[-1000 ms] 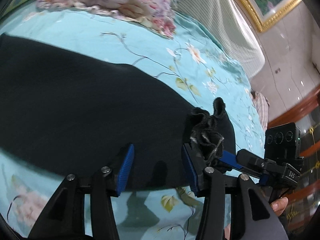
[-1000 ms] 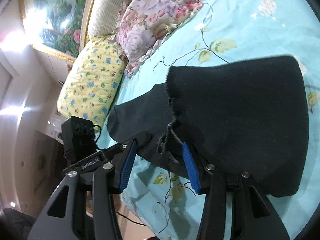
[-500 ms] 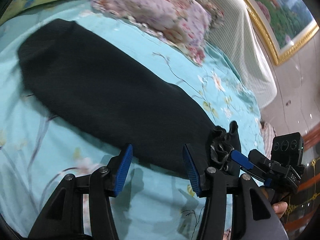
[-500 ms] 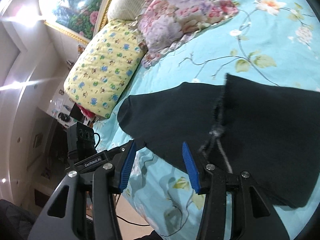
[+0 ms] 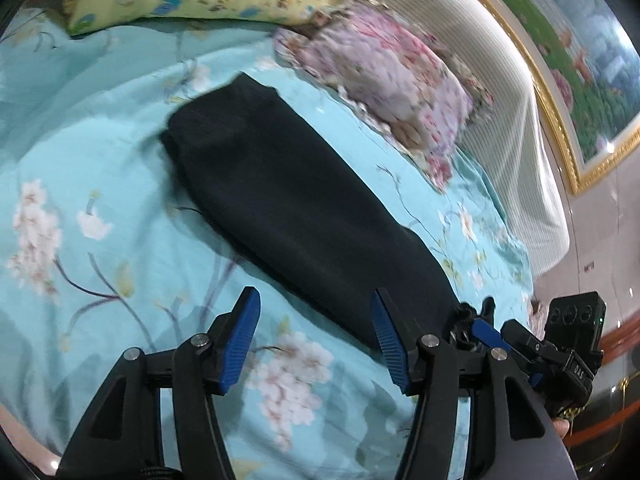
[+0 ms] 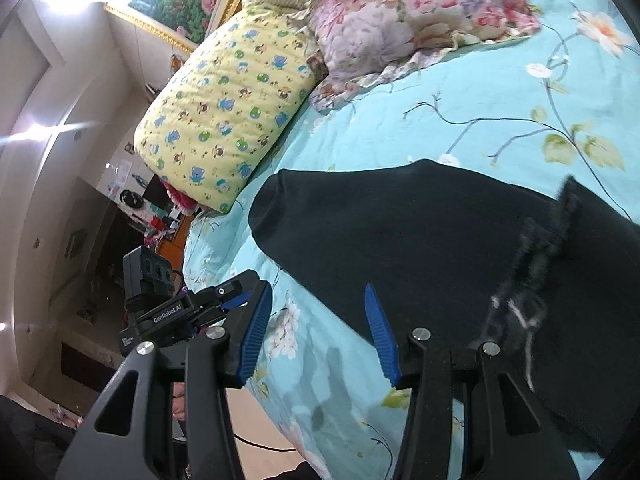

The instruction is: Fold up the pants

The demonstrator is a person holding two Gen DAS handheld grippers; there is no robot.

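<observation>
Black pants (image 5: 304, 216) are lying folded lengthwise in a long dark strip on the bed (image 5: 100, 208), stretching over its turquoise floral sheet toward the pillows. A yellow patterned pillow (image 6: 224, 120) and a pink floral pillow (image 6: 404, 12) are sitting at the head of the bed, beyond the far end of the fabric. The left gripper (image 5: 316, 336) is hovering over the sheet at the near edge of the pants with its jaws opening and nothing between its blue pads. The right gripper (image 6: 316, 328) is hanging roughly half open over the bed's edge, empty, with the dark cloth reaching just behind its right finger. Bunched waistband fabric and a pale drawstring (image 6: 524, 312) are showing, blurred, to the right of that finger.
</observation>
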